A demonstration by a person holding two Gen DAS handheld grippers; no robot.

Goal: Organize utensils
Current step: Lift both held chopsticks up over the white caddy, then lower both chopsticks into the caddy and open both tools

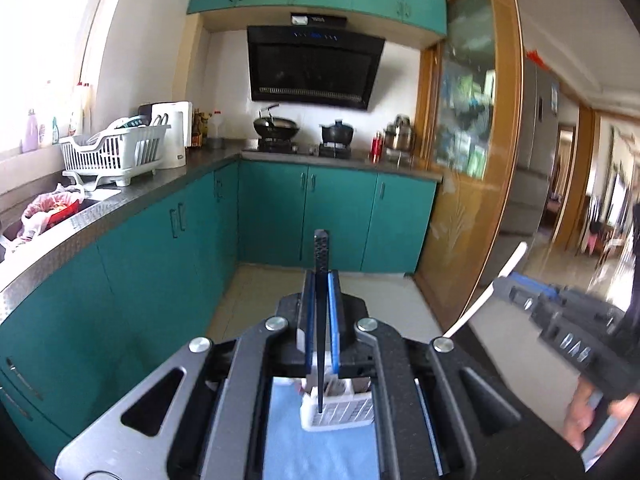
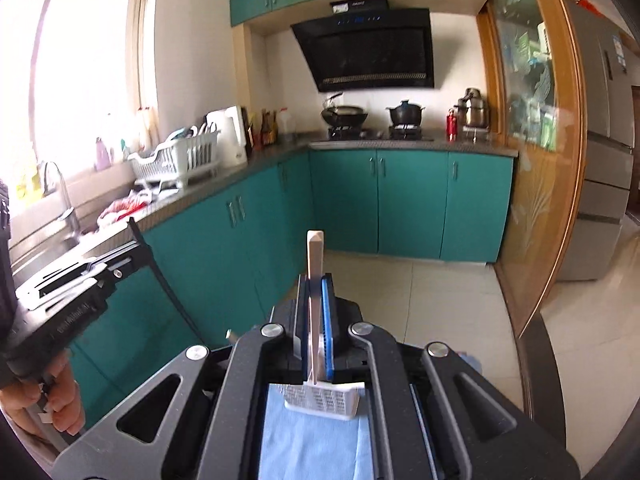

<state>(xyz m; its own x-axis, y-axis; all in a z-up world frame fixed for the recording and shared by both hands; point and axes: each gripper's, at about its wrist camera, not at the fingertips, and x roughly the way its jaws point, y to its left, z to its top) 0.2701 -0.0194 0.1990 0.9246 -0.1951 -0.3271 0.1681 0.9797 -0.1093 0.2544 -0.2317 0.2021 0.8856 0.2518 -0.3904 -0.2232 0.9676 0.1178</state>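
My left gripper (image 1: 321, 277) is shut on a black chopstick (image 1: 321, 252) that stands upright between its blue pads. The chopstick's lower end hangs over a white slotted utensil holder (image 1: 340, 410), which stands on a blue cloth (image 1: 320, 452). At the right of this view my right gripper (image 1: 505, 280) is shut on a pale chopstick (image 1: 474, 312). In the right wrist view the right gripper (image 2: 316, 278) clamps that pale chopstick (image 2: 315, 252) upright above the holder (image 2: 324, 400). The left gripper (image 2: 120, 258) with the black chopstick (image 2: 168, 280) shows at the left.
Teal cabinets run under a dark counter (image 1: 168, 184) with a white dish rack (image 1: 114, 154), a sink (image 2: 52, 240) and a stove with a wok (image 1: 276, 126) and a pot (image 1: 337, 132). A glass sliding door (image 1: 468, 152) stands at the right. Tiled floor (image 2: 432, 300) lies ahead.
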